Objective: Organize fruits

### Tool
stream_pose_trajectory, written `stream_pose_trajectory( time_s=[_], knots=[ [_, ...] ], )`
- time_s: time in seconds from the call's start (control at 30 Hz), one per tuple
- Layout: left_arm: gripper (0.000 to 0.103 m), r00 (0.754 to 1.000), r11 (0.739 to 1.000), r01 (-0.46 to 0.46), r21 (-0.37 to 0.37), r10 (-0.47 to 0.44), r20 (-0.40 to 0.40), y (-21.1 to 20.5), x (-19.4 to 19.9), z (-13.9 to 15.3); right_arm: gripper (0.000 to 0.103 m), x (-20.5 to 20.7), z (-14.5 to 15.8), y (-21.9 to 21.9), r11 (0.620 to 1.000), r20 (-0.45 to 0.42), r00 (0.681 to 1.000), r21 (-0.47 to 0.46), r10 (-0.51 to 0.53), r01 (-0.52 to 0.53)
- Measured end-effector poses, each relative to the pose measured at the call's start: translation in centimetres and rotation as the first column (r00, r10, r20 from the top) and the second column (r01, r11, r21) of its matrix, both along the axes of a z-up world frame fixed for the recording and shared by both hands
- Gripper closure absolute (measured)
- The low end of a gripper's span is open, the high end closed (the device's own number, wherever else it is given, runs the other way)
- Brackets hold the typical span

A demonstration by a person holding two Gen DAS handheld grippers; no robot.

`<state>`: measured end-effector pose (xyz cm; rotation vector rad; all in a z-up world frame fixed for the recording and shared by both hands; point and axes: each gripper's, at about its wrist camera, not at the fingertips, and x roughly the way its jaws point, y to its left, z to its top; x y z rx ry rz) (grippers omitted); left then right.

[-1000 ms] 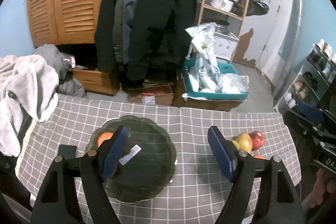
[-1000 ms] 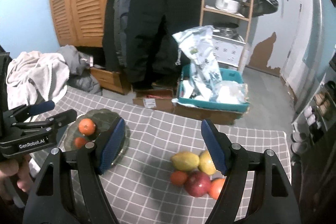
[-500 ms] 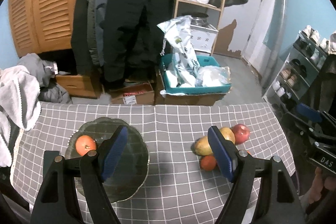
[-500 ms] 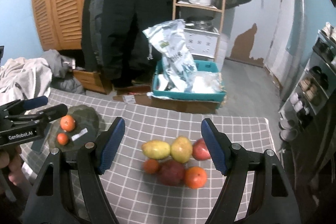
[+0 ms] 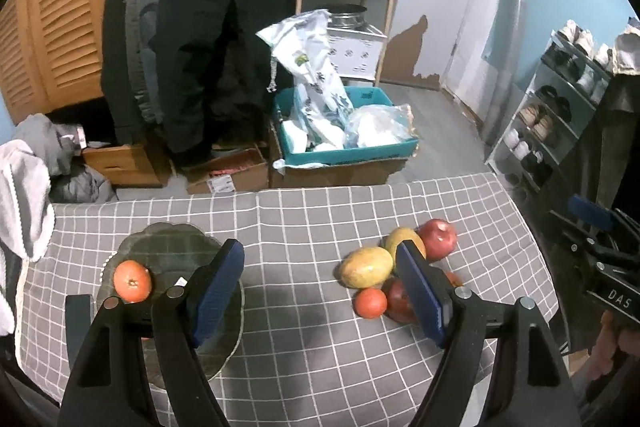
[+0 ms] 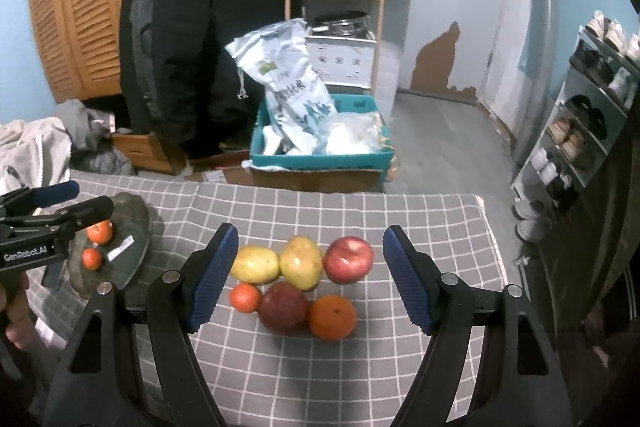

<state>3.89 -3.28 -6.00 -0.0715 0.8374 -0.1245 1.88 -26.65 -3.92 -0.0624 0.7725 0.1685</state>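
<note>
Fingers of the right gripper [image 6: 308, 277] stand apart with nothing between them, poised above the fruit pile [image 6: 298, 281] on the checked tabletop [image 6: 420, 215]. Fingers of the left gripper [image 5: 320, 293] are likewise spread and empty, over bare cloth between pile and plate [image 5: 172, 247].

Six fruits lie touching one another: two yellow ones at the back beside a red apple [image 6: 349, 259], then a small orange one [image 6: 245, 297], a dark red one [image 6: 283, 305] and an orange [image 6: 333, 317] in front. The plate, well to the left, already carries two orange fruits [image 6: 99, 231].

Judged from this, the next pick is best made at the pile's edge. The orange or the small orange one sits free on the near side; straddling either cleanly should avoid nudging its neighbours into a roll. Close only once both pads flank a single fruit.
</note>
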Motion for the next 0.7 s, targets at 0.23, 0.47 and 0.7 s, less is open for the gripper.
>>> stream_pose_trajectory(
  time_s=[0.23, 0.47, 0.7],
  knots=[
    [0.023, 0.999, 0.999, 0.038, 0.021, -0.037, -0.024, -2.4, 0.5, -0.9, 0.027, 0.3, -1.3, -2.1, 0.999, -0.038, 0.999, 0.009, -0.039, 0.039],
    [0.023, 0.995, 0.997, 0.069, 0.044, -0.065, -0.074, -4.4, 1.5, -2.8, 0.027, 0.8, -3.6, -3.6, 0.998, -0.103, 0.993, 0.0, -0.064, 0.064],
    [0.023, 0.986, 0.994, 0.084, 0.066, -0.074, -0.15, -5.6, 2.7, -6.0, 0.027, 1.9, -7.1, -4.3, 0.998, -0.182, 0.981, -0.009, -0.066, 0.065]
  ],
)
